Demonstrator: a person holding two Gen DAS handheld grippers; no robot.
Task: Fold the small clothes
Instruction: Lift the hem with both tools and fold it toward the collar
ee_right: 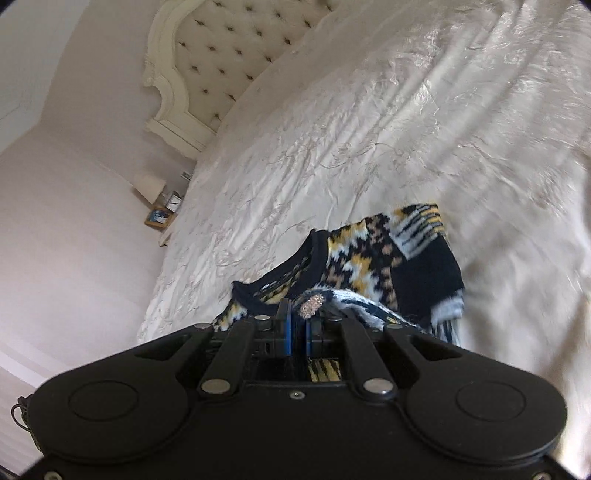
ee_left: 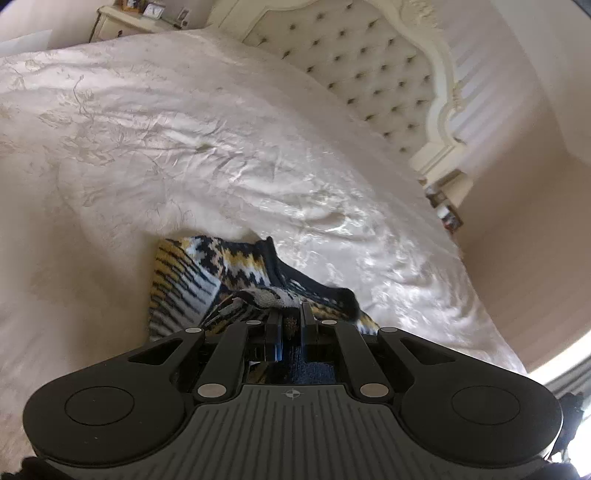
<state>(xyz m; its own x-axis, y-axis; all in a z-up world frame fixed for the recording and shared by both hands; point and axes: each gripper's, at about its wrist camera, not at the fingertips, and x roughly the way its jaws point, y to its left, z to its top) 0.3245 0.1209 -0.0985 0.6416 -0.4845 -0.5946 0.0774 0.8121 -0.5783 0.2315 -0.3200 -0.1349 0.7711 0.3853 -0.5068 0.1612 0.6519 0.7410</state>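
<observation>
My left hand-held gripper [ee_left: 291,314] is pinched tight on a bunched fold of the knit sweater [ee_left: 229,273]; the two black fingers [ee_left: 273,325] stand nearly together with patterned fabric squeezed between them. The sweater is navy, yellow, white and tan in a zigzag knit with a dark ribbed neckline. In the left wrist view it hangs and drapes from the grip, its striped part trailing down to the left, low over the bed [ee_left: 184,129]. I can't tell whether its far edge touches the cover.

My right hand-held gripper [ee_right: 297,317] is pressed together too, nipping the same sweater [ee_right: 369,258] at another spot. A sparkly beaded patch [ee_right: 310,308] sits right at the fingertips, just beside the right finger. From here the sweater spreads up and to the right, with a navy sleeve with a pale cuff [ee_right: 448,306] hanging at the right edge and a striped hem at the top.

The bed is covered by a shiny cream bedspread [ee_right: 369,129] with an embroidered leafy pattern, creased in places. Tufted cream headboard [ee_left: 369,62] with a carved frame at the head of the bed. A cream nightstand [ee_left: 122,22] with small framed things on top is at the far corner in the left view. In the right view a lamp [ee_right: 149,186] and a small picture frame [ee_right: 160,218] stand beside the bed near the pale wall [ee_right: 74,258]. Edges of both views are motion-blurred.
</observation>
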